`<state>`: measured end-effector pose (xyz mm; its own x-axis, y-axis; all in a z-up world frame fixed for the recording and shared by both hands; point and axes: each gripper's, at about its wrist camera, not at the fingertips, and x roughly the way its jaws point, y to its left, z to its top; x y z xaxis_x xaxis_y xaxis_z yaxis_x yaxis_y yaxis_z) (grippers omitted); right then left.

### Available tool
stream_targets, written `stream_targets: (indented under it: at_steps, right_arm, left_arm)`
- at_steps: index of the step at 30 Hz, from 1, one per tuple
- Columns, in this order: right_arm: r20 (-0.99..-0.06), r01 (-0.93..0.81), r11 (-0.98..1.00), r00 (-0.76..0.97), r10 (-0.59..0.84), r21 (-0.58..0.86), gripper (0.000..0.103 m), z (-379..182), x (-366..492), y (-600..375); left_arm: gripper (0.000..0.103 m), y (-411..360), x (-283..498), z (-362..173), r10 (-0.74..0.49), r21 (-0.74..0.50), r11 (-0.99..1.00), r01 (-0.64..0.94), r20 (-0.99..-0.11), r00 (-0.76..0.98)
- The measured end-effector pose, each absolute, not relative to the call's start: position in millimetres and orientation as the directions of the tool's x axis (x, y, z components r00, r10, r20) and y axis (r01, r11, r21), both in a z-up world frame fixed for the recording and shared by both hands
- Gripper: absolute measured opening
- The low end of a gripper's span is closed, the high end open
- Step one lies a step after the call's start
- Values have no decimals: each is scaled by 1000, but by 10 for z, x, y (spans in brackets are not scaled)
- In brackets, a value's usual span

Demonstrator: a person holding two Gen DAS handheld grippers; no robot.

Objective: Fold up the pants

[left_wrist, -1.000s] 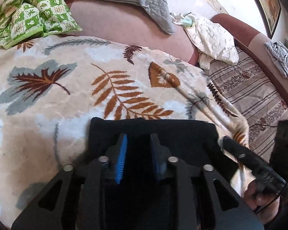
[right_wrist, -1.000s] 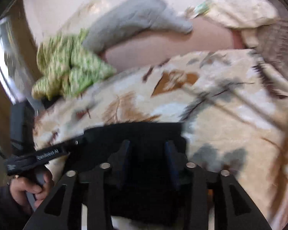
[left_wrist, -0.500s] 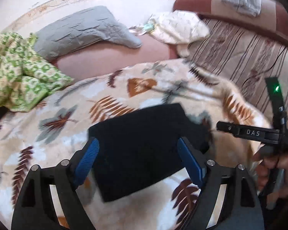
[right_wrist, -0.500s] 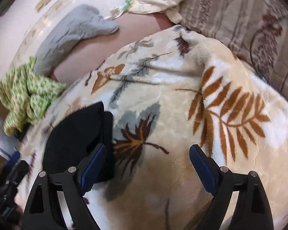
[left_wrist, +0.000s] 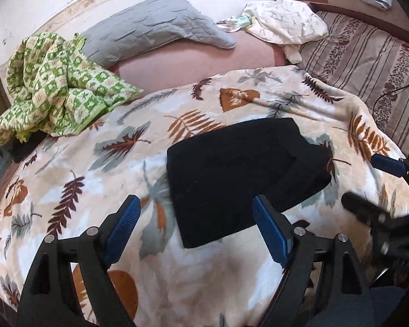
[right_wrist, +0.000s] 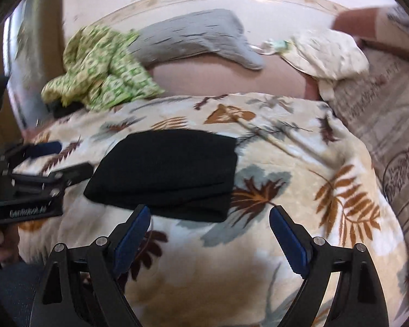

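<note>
Pants [left_wrist: 240,174] folded on blanket [left_wrist: 95,179], just beyond both hand-held grippers, jaws apart, empty.

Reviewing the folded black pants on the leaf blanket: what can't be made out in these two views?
- Pants fold layers: left wrist view, plain black hides creases.
- Pants' near corner: left wrist view, behind a left gripper finger.
- Right gripper: left wrist view, cut by edge.
- Background: right wrist view, motion blurred.
</note>
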<state>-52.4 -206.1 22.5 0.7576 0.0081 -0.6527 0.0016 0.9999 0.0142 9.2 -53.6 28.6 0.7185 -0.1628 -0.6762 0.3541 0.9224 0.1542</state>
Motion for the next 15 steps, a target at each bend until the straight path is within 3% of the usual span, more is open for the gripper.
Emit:
stream_targets:
  at_steps: [11, 15]
  right_arm:
    - [-663, -40, 998, 749, -4, -51, 90, 128, -460, -1837]
    - [-659, -36, 998, 752, -8, -54, 90, 128, -457, -1857]
  left_arm:
    - [87, -442, 172, 122, -150, 122, 933, 339, -724, 674]
    - [95, -439, 179, 101, -165, 111, 930, 351, -727, 666]
